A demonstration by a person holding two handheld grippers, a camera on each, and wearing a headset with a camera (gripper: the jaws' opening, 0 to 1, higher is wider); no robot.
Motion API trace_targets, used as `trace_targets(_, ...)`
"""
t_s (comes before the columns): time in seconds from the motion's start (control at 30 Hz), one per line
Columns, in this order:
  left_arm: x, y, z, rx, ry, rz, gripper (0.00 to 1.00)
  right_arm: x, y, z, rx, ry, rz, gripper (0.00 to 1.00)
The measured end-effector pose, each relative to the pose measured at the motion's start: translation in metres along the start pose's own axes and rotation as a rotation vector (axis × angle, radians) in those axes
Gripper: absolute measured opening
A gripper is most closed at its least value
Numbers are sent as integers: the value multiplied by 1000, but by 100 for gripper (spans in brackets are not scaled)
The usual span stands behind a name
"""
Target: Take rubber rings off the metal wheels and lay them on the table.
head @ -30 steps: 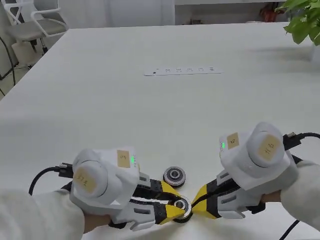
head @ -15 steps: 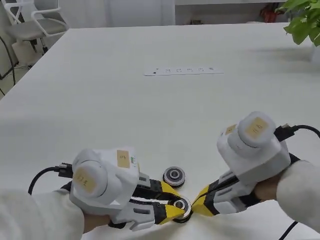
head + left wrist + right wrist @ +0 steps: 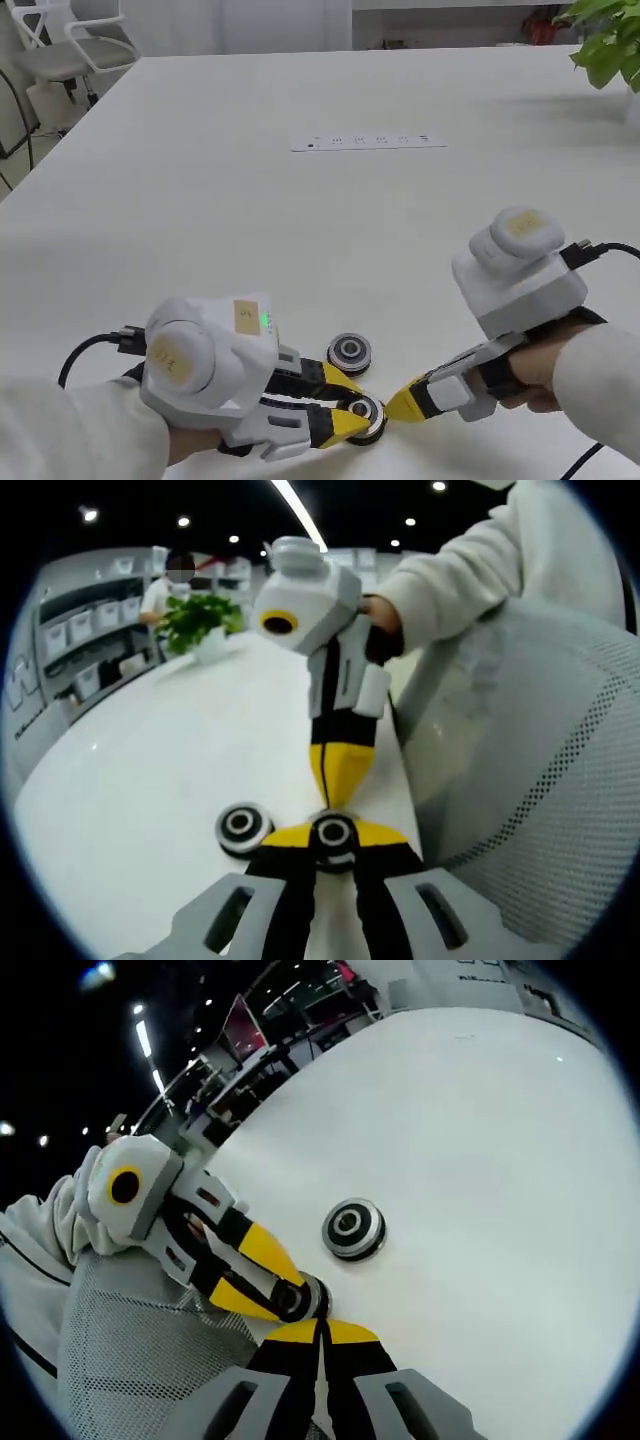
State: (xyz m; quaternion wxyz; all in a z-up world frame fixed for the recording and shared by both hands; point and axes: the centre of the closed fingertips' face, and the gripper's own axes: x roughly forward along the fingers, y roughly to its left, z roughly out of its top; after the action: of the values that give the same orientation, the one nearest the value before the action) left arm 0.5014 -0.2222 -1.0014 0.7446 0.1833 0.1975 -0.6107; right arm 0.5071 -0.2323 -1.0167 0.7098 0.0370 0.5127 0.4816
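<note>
Stretching away toward a power strip (image 3: 367,142), an office chair (image 3: 70,50) and a leafy plant (image 3: 605,40) at its far side, the white surface (image 3: 300,230) carries both wheels at its near edge, close to the person. In the head view, the left gripper (image 3: 352,412) lies low over the surface at lower left and the right gripper (image 3: 397,406) comes in from the right, tilted steeply with its body raised, so the two tips meet nose to nose. The left gripper's yellow fingers (image 3: 280,837) are closed on the metal wheel (image 3: 333,833), one on either side of it, so the wheel sits clamped between their tips, on or just above the surface. The right gripper's fingers (image 3: 295,1335) are pressed together with only a thin seam between them, and their joined point touches the rim of that clamped wheel on the side facing away from the left gripper. Whether any rubber is caught in that seam cannot be told. A second wheel (image 3: 349,351) lies flat on the surface just beyond the clamped one, near both tips but touching neither, and its dark rubber ring (image 3: 373,1230) sits around its shiny hub.
</note>
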Motion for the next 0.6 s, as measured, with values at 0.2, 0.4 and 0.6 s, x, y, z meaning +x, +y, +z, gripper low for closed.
trace_targets(0.2, 0, 0, 0, 0, 0, 1, 14, -1, 9, 4, 95, -28, 38, 0)
trace_targets(0.4, 0, 0, 0, 2, 0, 0, 14, -1, 15, 4, 99, -33, 47, 0)
trace_targets(0.6, -1, 0, 0, 6, 1, 1, 14, -1, 17, 4, 95, -36, 53, 0)
